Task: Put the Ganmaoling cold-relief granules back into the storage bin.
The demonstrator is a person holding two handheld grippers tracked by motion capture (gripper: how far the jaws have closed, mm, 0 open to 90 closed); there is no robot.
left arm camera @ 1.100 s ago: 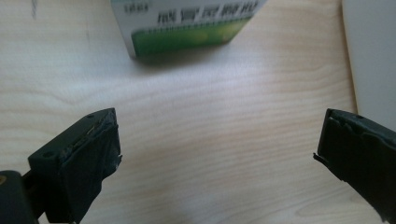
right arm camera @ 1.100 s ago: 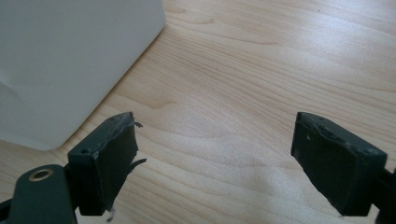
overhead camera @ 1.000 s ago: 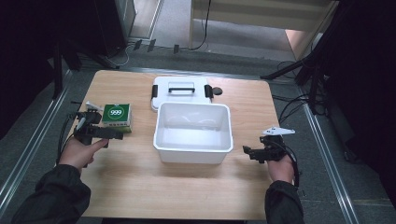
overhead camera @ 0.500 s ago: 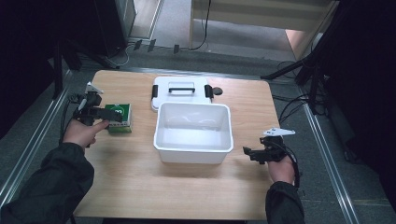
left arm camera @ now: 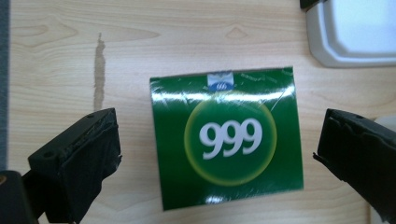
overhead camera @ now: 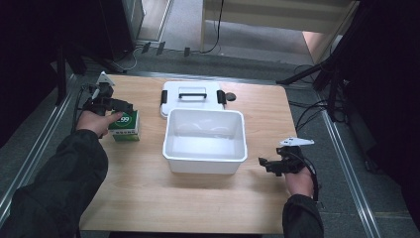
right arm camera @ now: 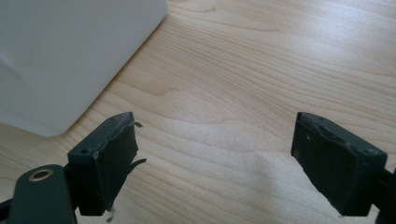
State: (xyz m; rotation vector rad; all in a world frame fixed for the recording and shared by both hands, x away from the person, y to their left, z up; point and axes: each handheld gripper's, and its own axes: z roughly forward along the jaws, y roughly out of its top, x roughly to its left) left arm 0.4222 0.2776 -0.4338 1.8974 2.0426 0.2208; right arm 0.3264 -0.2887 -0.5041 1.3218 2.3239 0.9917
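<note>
1. The left gripper [overhead camera: 120, 105] hangs over the green box [overhead camera: 124, 126], to the left of the white bin [overhead camera: 205, 159]. In the left gripper view its jaws stand wide apart, one on each side of the green box [left arm camera: 227, 144], with bare wood showing between each jaw and the box; it grips nothing.
2. The green box lies flat on the wooden table [overhead camera: 148, 198], just left of the white bin and apart from it. Its glossy top carries a yellow-ringed circle with "999" in white, and a small blue-and-white mark sits at one edge. The wrapping catches the light in streaks.
3. The white bin stands open in the middle of the table, with its white lid [overhead camera: 190, 96] lying flat just behind it.
4. The right gripper [overhead camera: 265, 164] rests low to the right of the white bin, near its front corner. In the right gripper view its jaws are spread wide over bare wood, holding nothing, with the bin's wall [right arm camera: 70, 56] to one side.
</note>
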